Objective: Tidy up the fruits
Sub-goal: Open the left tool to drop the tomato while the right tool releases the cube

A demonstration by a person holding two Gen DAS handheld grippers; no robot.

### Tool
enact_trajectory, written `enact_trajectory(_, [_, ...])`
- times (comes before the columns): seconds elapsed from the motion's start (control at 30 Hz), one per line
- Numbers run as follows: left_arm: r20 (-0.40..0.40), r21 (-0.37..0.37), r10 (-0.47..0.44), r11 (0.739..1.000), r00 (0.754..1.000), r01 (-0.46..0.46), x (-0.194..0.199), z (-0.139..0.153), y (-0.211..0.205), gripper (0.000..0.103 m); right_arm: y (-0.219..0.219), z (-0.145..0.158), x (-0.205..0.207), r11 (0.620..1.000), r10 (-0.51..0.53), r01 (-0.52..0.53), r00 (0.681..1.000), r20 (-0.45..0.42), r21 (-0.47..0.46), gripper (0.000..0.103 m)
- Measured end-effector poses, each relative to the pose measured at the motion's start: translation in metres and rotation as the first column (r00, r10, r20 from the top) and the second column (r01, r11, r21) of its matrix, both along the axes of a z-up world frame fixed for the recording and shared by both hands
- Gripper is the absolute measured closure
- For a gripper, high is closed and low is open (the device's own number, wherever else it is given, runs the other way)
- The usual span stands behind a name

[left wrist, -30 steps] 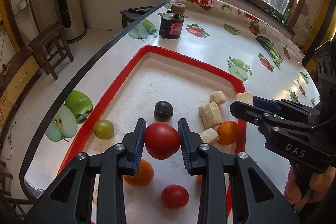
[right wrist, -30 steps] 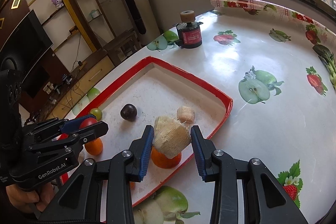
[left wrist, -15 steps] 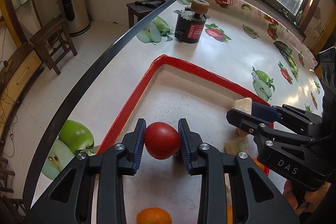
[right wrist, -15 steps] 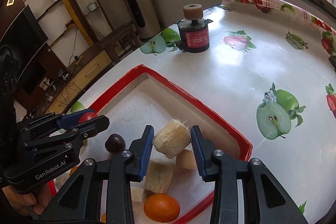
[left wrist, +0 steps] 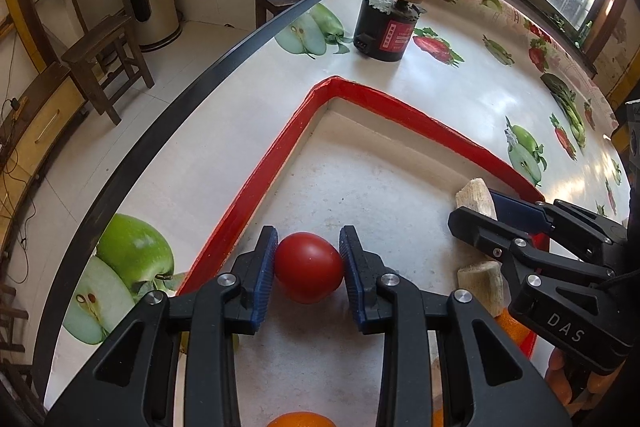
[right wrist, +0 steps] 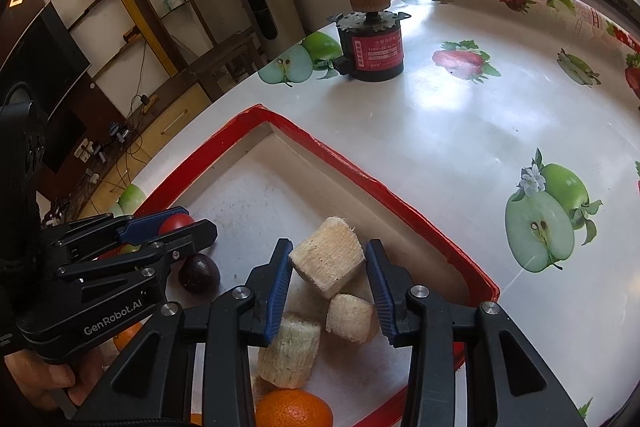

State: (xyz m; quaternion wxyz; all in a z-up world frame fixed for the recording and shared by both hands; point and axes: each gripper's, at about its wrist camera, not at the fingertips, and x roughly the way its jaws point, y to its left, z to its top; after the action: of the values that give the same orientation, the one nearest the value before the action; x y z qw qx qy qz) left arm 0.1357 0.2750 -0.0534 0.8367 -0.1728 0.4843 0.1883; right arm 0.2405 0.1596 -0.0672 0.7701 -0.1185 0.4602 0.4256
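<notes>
My left gripper (left wrist: 309,267) is shut on a red tomato (left wrist: 309,267) and holds it low over the white floor of the red-rimmed tray (left wrist: 384,103), near its left wall. My right gripper (right wrist: 326,263) is shut on a pale sugarcane chunk (right wrist: 327,257) above the tray's right side; it shows in the left wrist view (left wrist: 476,197) too. Two more sugarcane chunks (right wrist: 289,355) lie under it. A dark plum (right wrist: 199,273) and an orange (right wrist: 294,409) lie in the tray. The left gripper with the tomato (right wrist: 176,223) shows at left in the right wrist view.
A black motor with a red label and a tan wheel on top (left wrist: 386,25) stands on the fruit-print tablecloth beyond the tray. The table's dark edge (left wrist: 168,107) runs along the left. Wooden stools and a floor lie past it.
Both grippers have moved forward and down toward the tray's far end, each holding its load. The tomato and the sugarcane chunk now sit lower over the tray floor.
</notes>
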Motion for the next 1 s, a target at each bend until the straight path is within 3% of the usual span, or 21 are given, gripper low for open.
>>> enact_trajectory(0.1, [-0.007, 0.003, 0.004, 1.000, 1.000, -0.004, -0.001, 0.001, 0.000, 0.073, -0.001, 0.002, -0.002, 1.000, 0.006, -0.006, 1.000, 0.006, 0.002, 0.063])
enact_trajectory(0.17, [0.003, 0.012, 0.008, 1.000, 1.000, -0.008, -0.006, 0.004, -0.002, 0.059, -0.002, 0.003, -0.004, 1.000, 0.010, -0.010, 1.000, 0.012, 0.003, 0.059])
enact_trajectory(0.23, [0.018, 0.024, 0.010, 1.000, 1.000, -0.010, -0.010, 0.009, -0.005, 0.052, -0.005, 0.007, -0.007, 1.000, 0.012, -0.012, 1.000, 0.024, 0.007, 0.056])
enact_trajectory(0.7, [0.087, 0.014, 0.032, 0.999, 0.996, -0.034, -0.062, 0.026, -0.024, 0.052, -0.030, 0.026, -0.035, 0.998, 0.055, -0.057, 0.996, 0.063, 0.030, 0.048])
enact_trajectory(0.77, [0.104, 0.010, 0.041, 0.999, 0.994, -0.042, -0.072, 0.029, -0.027, 0.052, -0.037, 0.031, -0.042, 0.997, 0.071, -0.073, 0.994, 0.078, 0.034, 0.038])
enact_trajectory(1.0, [0.123, 0.032, 0.012, 0.999, 0.992, -0.016, -0.102, 0.037, -0.047, 0.047, -0.062, 0.044, -0.069, 0.991, 0.121, -0.127, 0.982, 0.147, 0.033, 0.025])
